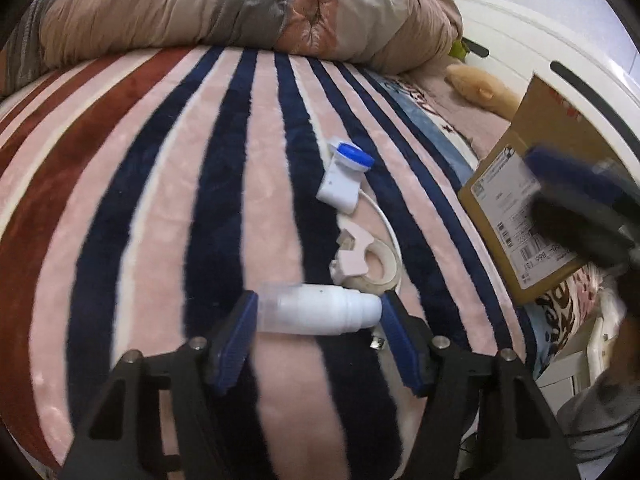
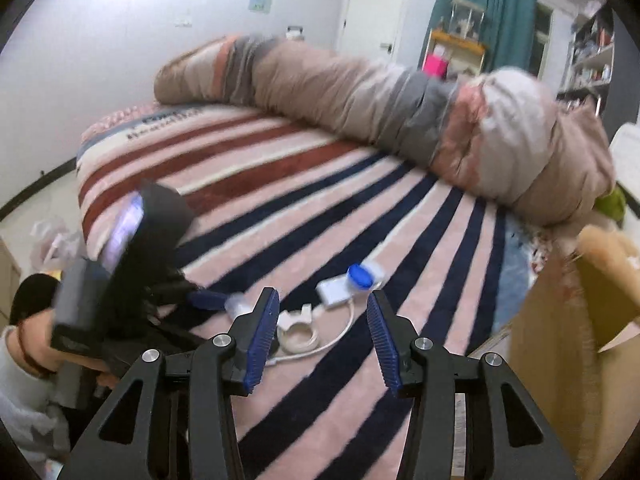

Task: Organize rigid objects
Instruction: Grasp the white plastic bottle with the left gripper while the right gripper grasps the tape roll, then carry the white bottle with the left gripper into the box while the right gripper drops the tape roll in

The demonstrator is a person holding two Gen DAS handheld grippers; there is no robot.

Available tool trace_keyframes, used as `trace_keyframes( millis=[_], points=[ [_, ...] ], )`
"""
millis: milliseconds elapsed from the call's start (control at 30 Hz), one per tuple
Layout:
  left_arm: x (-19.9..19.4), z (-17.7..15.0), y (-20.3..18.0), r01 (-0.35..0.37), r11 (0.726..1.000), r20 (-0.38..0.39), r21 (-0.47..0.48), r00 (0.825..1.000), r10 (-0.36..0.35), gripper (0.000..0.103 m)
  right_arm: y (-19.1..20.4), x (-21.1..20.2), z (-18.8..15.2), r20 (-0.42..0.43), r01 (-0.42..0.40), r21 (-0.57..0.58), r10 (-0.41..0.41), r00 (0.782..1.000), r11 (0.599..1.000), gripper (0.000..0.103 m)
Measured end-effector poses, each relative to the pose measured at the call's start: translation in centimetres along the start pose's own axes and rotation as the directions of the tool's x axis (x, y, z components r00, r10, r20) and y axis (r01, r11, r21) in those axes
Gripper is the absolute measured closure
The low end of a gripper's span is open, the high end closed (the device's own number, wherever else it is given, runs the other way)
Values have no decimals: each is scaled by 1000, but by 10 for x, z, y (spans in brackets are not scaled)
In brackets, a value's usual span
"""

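Two pads (image 1: pixel 236 332) flank bottle (image 1: pixel 320 314) — bare striped blanket (image 1: pixel 160 200) leftward

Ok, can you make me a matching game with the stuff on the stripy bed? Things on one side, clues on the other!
Things:
1. white bottle
2. round cap on the white gadget
3. cardboard box
4. duvet

Clues:
A. blue
B. rolled up, beige and grey
C. lying between the left tongs
D. has a white label stuck on it

Pairs: 1-C, 2-A, 3-D, 4-B
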State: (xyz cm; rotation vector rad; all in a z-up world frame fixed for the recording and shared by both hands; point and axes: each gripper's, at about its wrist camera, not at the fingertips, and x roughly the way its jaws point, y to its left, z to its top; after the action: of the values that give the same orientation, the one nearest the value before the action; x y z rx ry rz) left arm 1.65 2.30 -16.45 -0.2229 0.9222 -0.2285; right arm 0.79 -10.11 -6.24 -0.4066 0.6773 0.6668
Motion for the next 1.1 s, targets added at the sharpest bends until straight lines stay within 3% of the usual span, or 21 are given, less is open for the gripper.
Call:
trace_keyframes(
  millis=[167,333,433,600,733,867,1000,1100],
  points=[
    [-19,-2,25,-54,998,31,-44,998,55,44,-7,48,-14,-98,-128,79,136,986,989,61],
    [-30,-5,49,-75,992,42,-99,996,79,44,-13,97,-30,-163,-175,118,193,968,977,61],
    [-40,-6,53,-88,990,59,-107,994,95,44,-14,107,-32,-150,-187,120,204,967,975,61],
    [-59,0,49,-99,990,99,-99,989,108,44,-5,105,-27,-164,-137,81,149,975,987,66],
    [-90,17,32,-77,995,163,-57,983,85,44,-4,74,-16,-95,-159,90,167,981,983,66],
    [-126,47,-4,-68,997,238,33,969,58,44,-6,14,6,27,-154,69,153,988,986,66],
    [-155,82,-60,-7,988,292,157,956,-40,44,-33,-60,16,174,-89,89,73,982,992,66],
    [-155,105,-106,52,965,280,258,952,-126,44,-75,-103,11,227,14,161,-50,973,987,66]
  ],
)
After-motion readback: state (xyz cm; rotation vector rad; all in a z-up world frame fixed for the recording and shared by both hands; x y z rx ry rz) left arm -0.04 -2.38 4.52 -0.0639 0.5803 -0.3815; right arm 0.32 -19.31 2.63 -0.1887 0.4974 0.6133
